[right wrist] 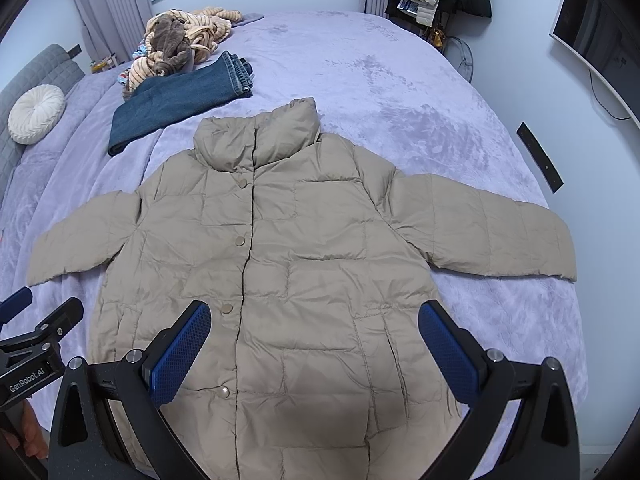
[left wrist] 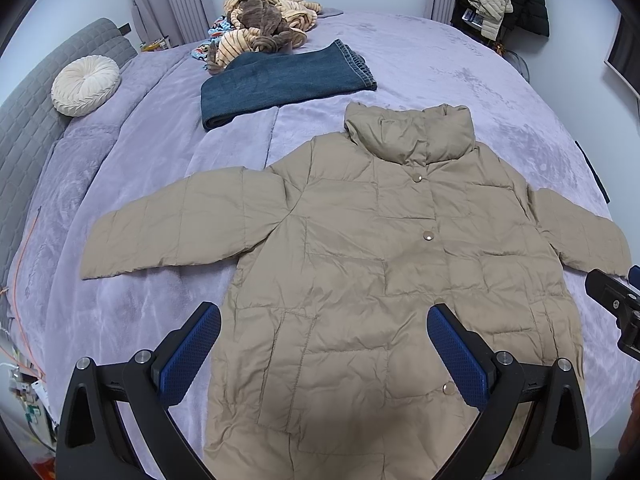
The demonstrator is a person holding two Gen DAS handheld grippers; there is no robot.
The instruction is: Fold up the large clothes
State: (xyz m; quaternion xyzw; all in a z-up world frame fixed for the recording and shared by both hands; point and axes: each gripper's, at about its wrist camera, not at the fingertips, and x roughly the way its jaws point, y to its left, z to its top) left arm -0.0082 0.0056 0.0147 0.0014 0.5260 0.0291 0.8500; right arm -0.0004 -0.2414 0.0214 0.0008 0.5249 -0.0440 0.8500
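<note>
A puffy tan coat [left wrist: 360,248] lies flat on a fuzzy purple blanket [left wrist: 460,80].
The left claw [left wrist: 324,354] and right claw [right wrist: 314,354] hang wide apart, holding nothing; one reads "GenRobot.AI".

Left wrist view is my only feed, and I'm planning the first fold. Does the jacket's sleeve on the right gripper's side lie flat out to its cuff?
Observer: Yes. The right wrist view shows that sleeve spread flat on the bedspread, with its cuff uncovered.
Operator: Is the right gripper holding anything?
Observer: No. The right gripper is open, its fingers wide apart over the jacket's lower front, with nothing between them.
Operator: I count three snaps. Are there more?
Observer: Four show here. The third snap sits on the closed front, probably behind a finger in your view.
</note>
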